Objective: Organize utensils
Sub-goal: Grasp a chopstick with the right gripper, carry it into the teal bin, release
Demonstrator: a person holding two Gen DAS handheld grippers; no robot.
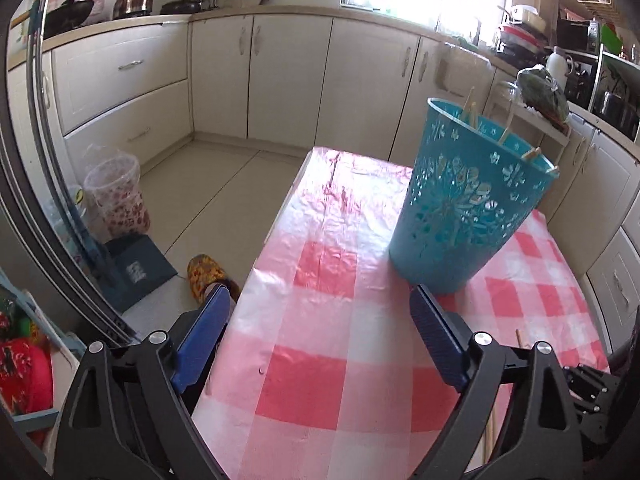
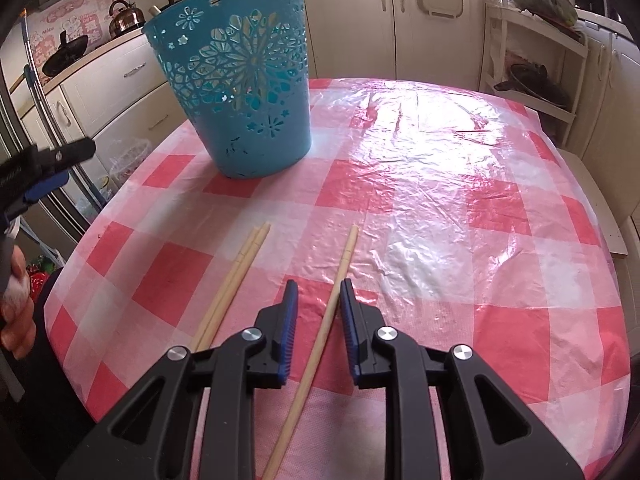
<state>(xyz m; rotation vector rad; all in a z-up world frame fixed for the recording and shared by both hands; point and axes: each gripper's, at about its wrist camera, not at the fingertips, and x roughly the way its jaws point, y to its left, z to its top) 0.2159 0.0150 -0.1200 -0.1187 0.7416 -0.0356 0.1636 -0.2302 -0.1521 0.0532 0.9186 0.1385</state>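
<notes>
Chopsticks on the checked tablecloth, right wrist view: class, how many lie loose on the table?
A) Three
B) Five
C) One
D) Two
A: a pair of chopsticks lies side by side left of the right claw, and a single chopstick runs between its fingers, making three on the tablecloth.

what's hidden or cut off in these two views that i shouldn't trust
- Blue basket contents: in the left wrist view only a few stick tips clear the rim; the wall hides the rest.
- Single chopstick, right wrist view: its near end runs under the right gripper and off the bottom edge; whether the fingers touch it is unclear.
- Chopstick pair: near ends hidden behind the same gripper.
- Left gripper: open, nothing between.
</notes>
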